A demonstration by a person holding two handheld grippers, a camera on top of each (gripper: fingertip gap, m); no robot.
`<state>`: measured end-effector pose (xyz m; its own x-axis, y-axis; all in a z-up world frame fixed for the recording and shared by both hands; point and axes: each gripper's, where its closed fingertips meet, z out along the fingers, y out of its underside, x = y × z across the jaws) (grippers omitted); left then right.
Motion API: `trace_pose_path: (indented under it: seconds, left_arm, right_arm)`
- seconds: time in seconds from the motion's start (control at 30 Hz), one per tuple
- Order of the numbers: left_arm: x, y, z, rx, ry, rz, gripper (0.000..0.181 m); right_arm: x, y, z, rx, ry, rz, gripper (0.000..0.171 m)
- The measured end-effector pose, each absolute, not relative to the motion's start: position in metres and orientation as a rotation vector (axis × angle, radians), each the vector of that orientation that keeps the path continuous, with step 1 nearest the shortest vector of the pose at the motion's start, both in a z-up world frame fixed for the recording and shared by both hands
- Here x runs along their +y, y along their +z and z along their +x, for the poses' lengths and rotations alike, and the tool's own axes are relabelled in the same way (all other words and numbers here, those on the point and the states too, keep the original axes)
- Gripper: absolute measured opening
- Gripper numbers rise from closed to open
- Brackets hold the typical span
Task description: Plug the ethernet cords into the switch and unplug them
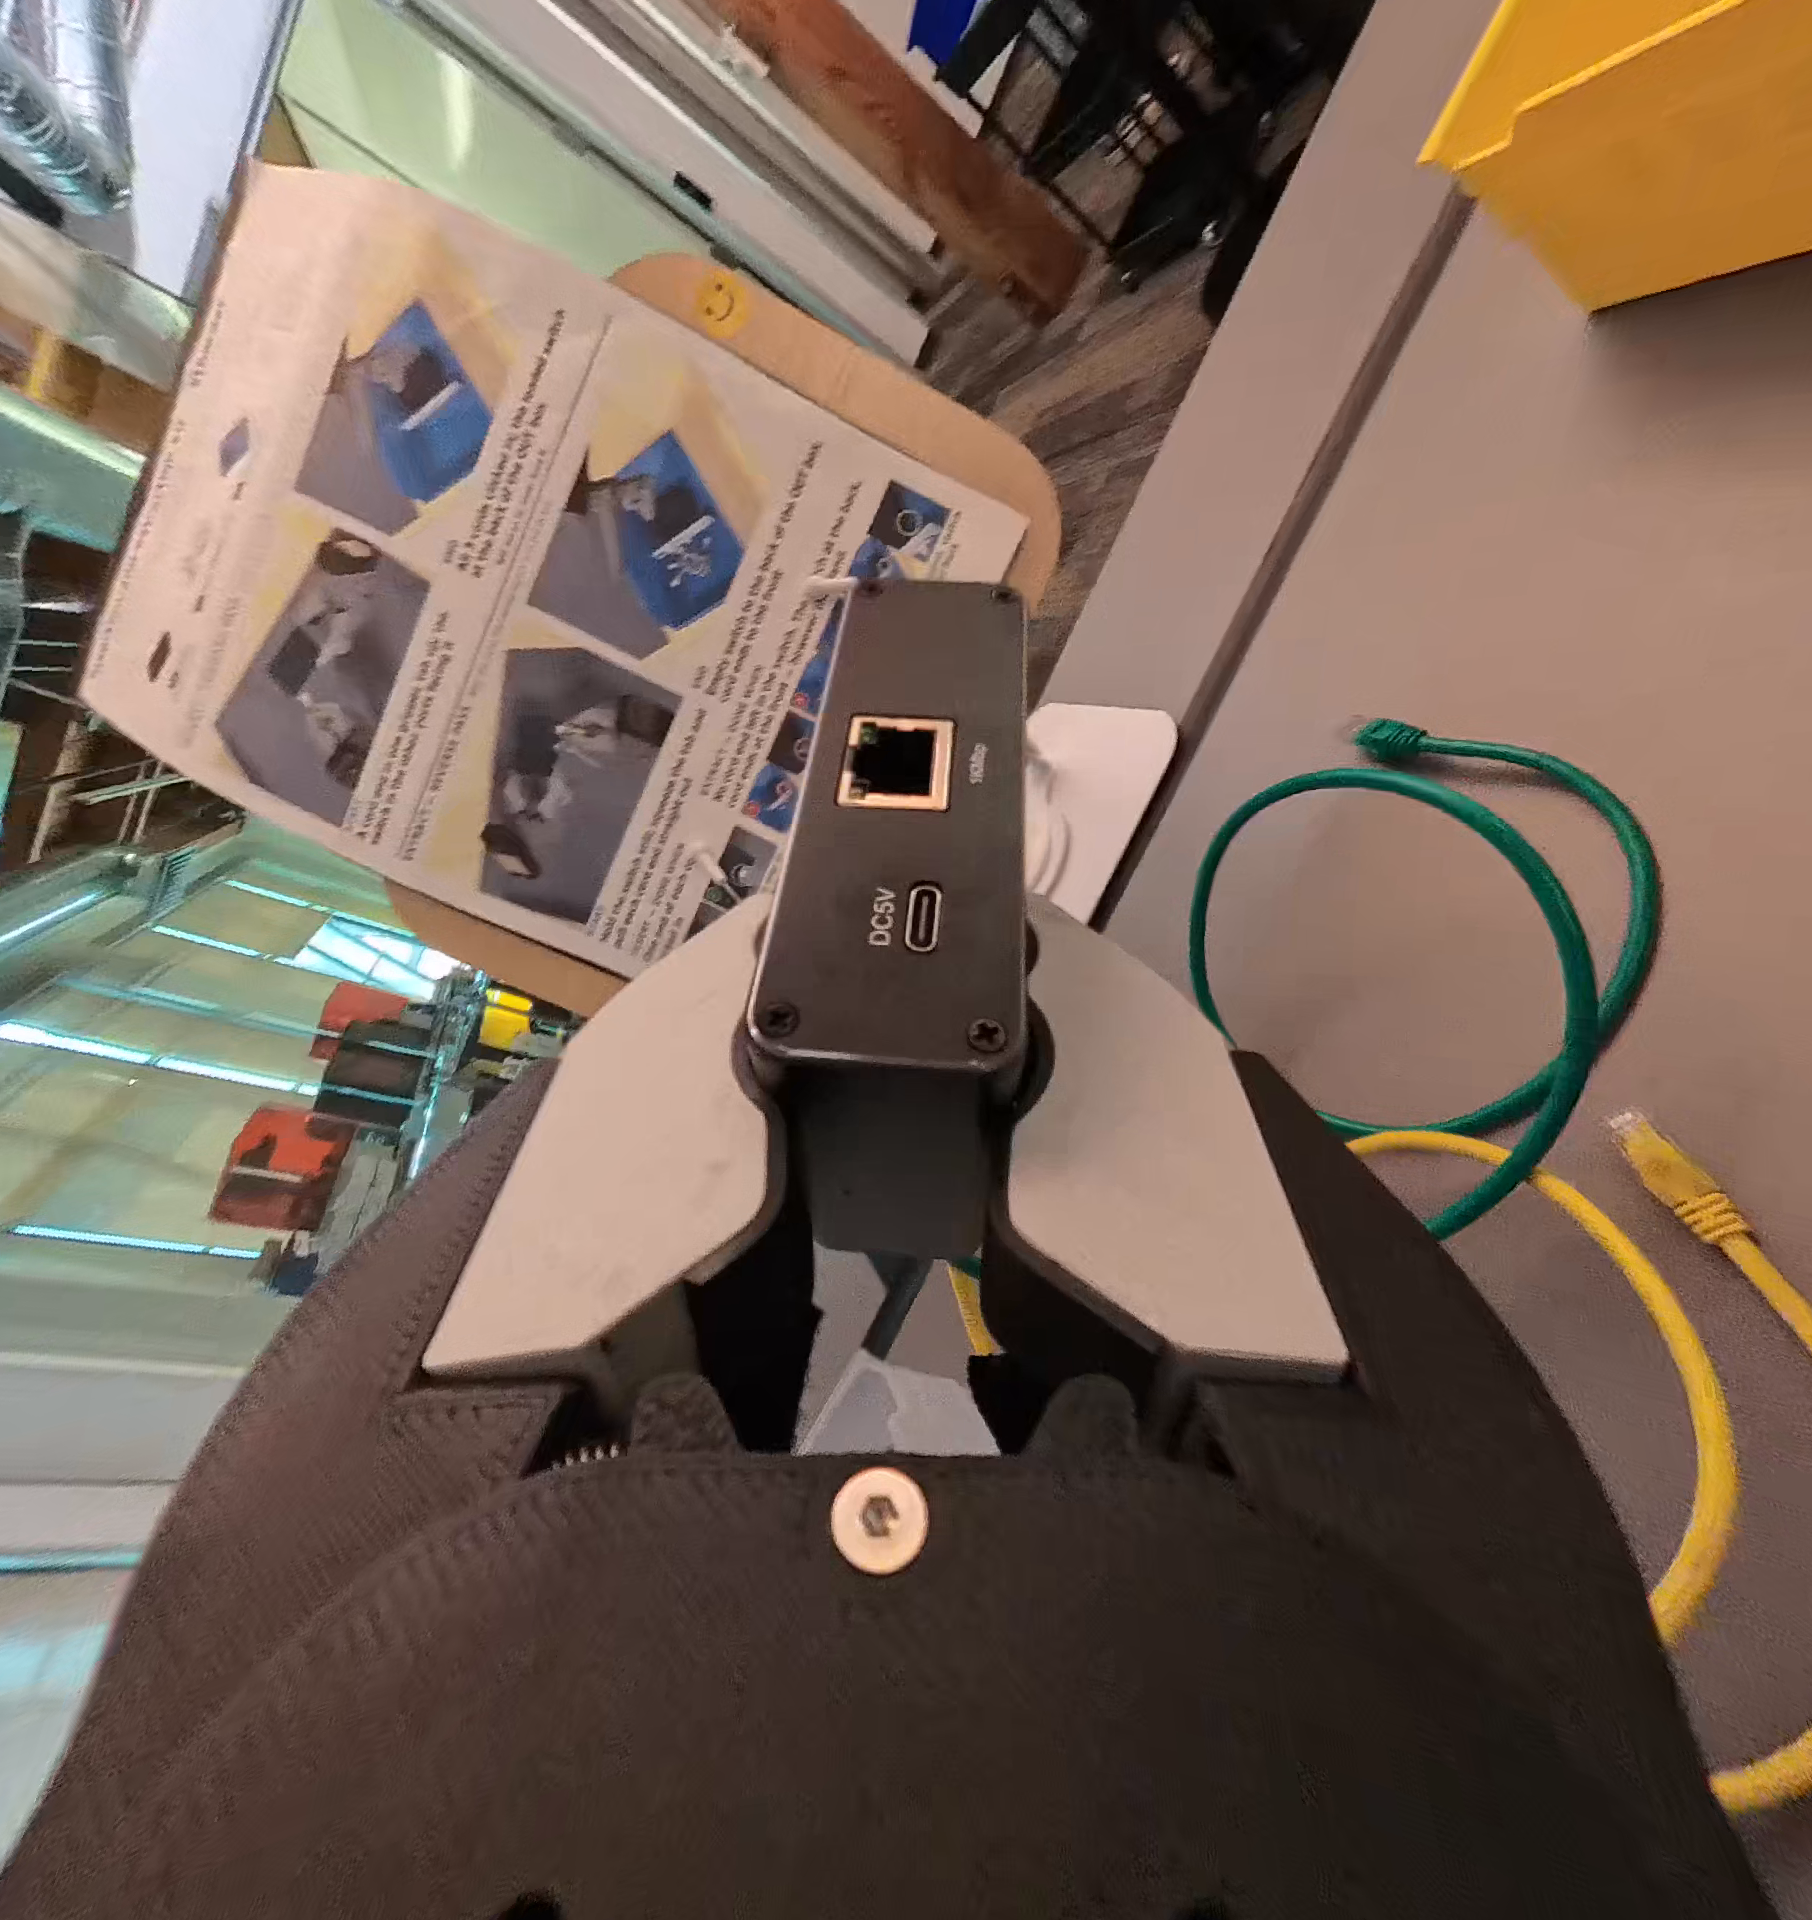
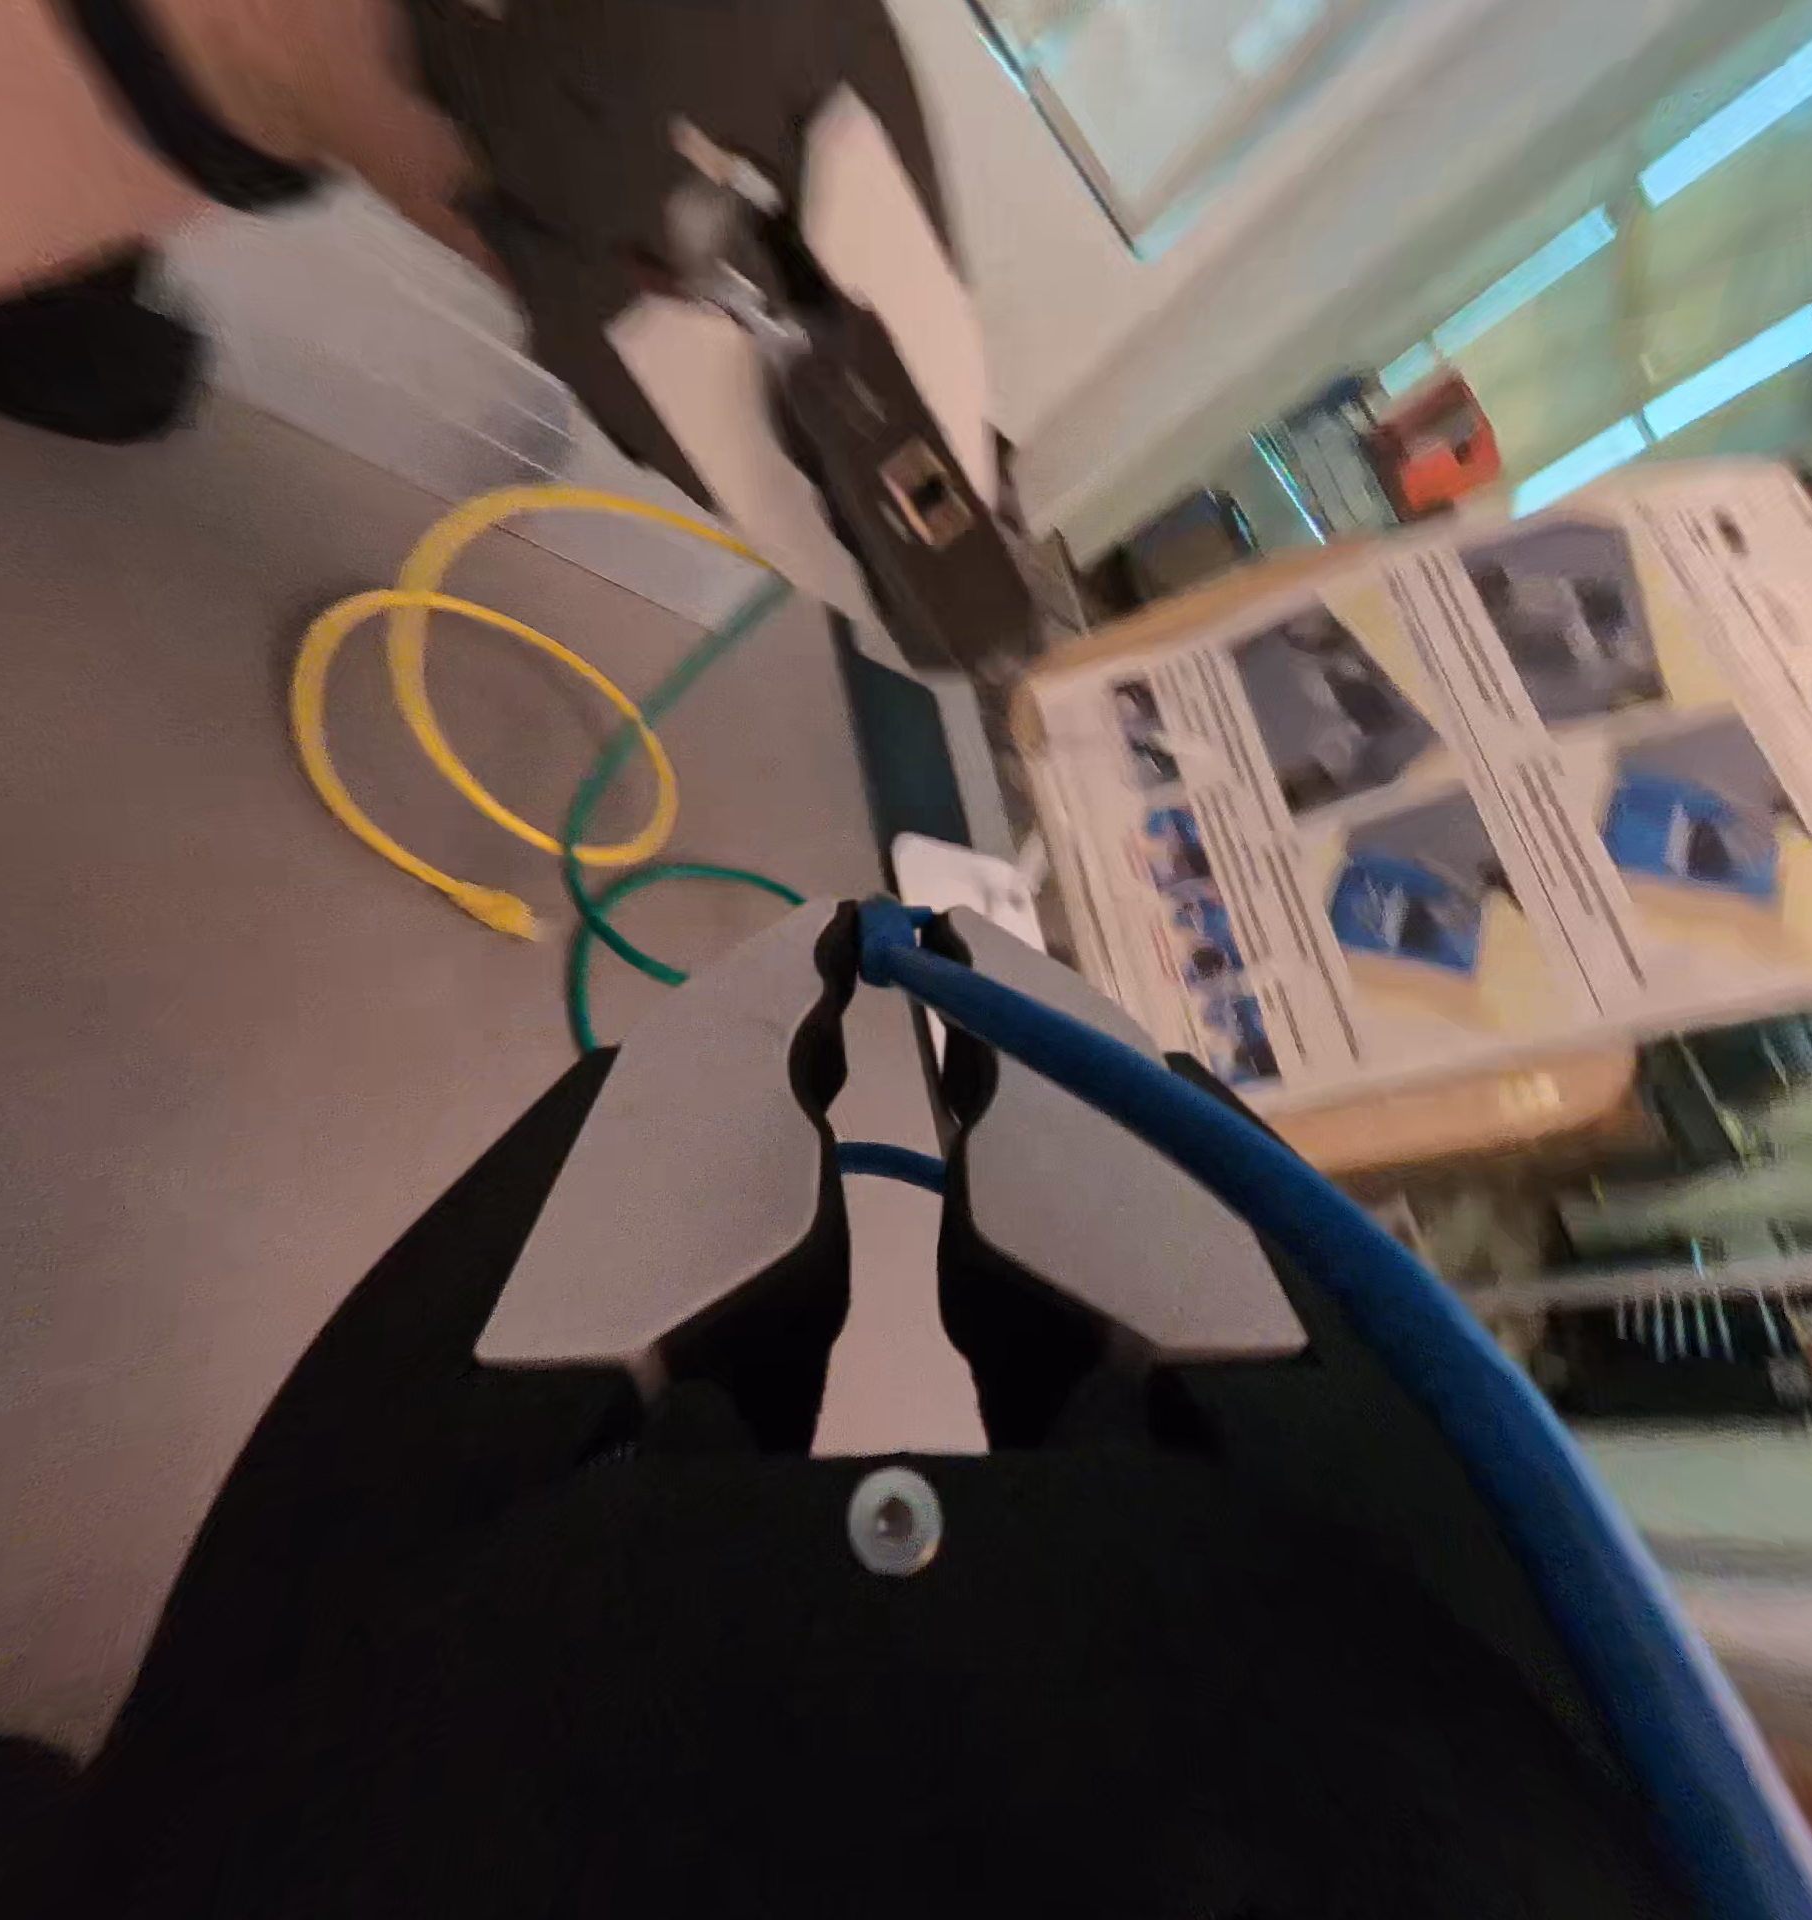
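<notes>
My left gripper point(image 1: 886, 1039) is shut on a black switch point(image 1: 902, 831) and holds it in the air, end face toward the camera, with one empty ethernet port and a small power port showing. My right gripper point(image 2: 886, 935) is shut on the plug end of a blue ethernet cord point(image 2: 1297, 1216), which arcs back past the right finger. In the blurred right wrist view the switch point(image 2: 917, 499) shows farther off in the other gripper, apart from the blue plug. A green cord point(image 1: 1421, 935) and a yellow cord point(image 1: 1702, 1392) lie loose on the grey table point(image 1: 1567, 582).
A printed instruction sheet on a brown board point(image 1: 486, 582) stands behind the switch; it also shows in the right wrist view point(image 2: 1504, 769). A yellow bin point(image 1: 1671, 145) sits at the far right of the table. A white pad point(image 1: 1099, 800) lies near the table seam. The gap from one gripper's tips to the other's is roughly 15 cm.
</notes>
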<state>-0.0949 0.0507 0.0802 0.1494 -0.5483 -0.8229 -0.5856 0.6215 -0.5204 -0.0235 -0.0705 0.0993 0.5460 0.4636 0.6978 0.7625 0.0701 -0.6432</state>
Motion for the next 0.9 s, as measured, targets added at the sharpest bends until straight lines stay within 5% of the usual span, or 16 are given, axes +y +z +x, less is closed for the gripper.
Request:
trace_pose_path:
  seconds: [0.03,0.33,0.67,0.9]
  left_arm:
    - [0.050,0.083,-0.096,1.492,0.040,-1.004,0.037]
    - [0.032,0.085,-0.091,1.527,0.025,-0.969,0.037]
    - [0.033,0.066,-0.081,1.594,0.053,-0.987,0.037]
    - [0.034,0.056,-0.075,1.626,0.069,-0.994,0.037]
  right_arm:
    - [-0.068,0.100,-0.003,-0.996,-0.335,-1.636,0.015]
    - [-0.119,0.124,0.117,-0.464,-0.385,-1.780,0.014]
    - [-0.153,-0.037,0.137,-0.552,0.272,-2.449,0.015]
    - [-0.164,-0.059,0.137,-0.490,0.474,-2.479,0.016]
